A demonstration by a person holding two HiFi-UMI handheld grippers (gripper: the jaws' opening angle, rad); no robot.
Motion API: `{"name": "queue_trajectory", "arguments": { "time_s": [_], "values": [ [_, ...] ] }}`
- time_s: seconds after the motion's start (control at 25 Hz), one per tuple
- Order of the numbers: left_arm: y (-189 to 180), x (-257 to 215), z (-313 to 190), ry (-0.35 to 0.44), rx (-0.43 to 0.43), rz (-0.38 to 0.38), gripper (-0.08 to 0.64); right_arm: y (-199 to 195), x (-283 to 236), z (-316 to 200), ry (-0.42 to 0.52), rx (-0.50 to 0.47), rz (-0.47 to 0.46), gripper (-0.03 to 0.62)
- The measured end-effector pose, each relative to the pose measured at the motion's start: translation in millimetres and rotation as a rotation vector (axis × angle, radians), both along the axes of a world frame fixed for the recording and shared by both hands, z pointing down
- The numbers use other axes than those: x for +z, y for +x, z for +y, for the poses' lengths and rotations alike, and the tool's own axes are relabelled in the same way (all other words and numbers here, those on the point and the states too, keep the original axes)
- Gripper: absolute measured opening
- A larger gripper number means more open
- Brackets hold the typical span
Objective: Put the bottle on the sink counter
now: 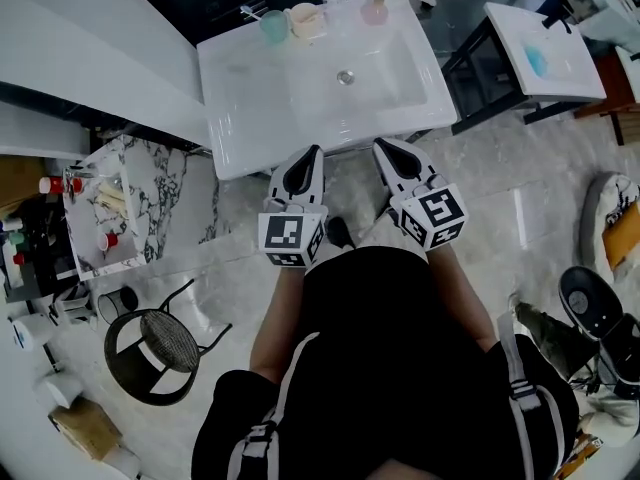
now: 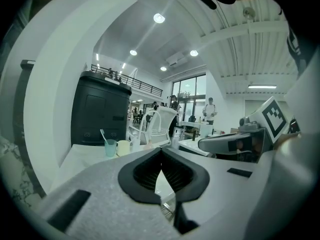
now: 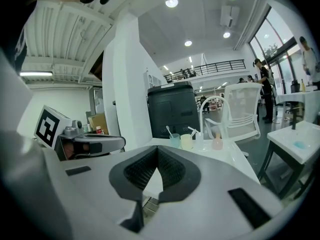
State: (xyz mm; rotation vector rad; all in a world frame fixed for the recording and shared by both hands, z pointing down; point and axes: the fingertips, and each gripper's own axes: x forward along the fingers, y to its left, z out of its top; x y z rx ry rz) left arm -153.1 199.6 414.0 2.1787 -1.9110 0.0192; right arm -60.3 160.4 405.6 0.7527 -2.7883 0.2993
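The white sink counter (image 1: 250, 78) with its basin lies just ahead of me. At its back edge stand a teal cup (image 1: 273, 25) with a toothbrush, a cream cup (image 1: 305, 20) and a small pink bottle (image 1: 374, 11). My left gripper (image 1: 313, 151) and right gripper (image 1: 380, 146) are side by side at the counter's front edge, both shut and holding nothing. The left gripper view has its jaws (image 2: 161, 153) closed tip to tip, with the cups (image 2: 110, 147) beyond. From the right gripper (image 3: 157, 151) I see the pink bottle (image 3: 217, 143) by the cups.
A marble-topped side table (image 1: 150, 183) at the left carries red-capped bottles (image 1: 55, 184). A black wire stool (image 1: 160, 343) stands below it. A second basin (image 1: 545, 53) on a black frame sits to the right. Behind the sink are a dark cabinet (image 3: 172, 114) and a white chair (image 3: 240, 114).
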Motion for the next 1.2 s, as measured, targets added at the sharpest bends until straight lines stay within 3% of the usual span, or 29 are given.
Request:
{"name": "queue_trajectory", "arguments": {
  "time_s": [0.44, 1.2],
  "values": [
    [-3.7, -16.7, 0.3, 0.027, -0.027, -0.02, 0.018, 14.3, -26.4, -1.4, 0.045, -0.024, -0.01, 0.005],
    [-6.3, -11.0, 20.1, 0.008, -0.016, -0.016, 0.018, 8.0, -23.0, 19.2, 0.047, -0.031, -0.01, 0.005]
  ]
}}
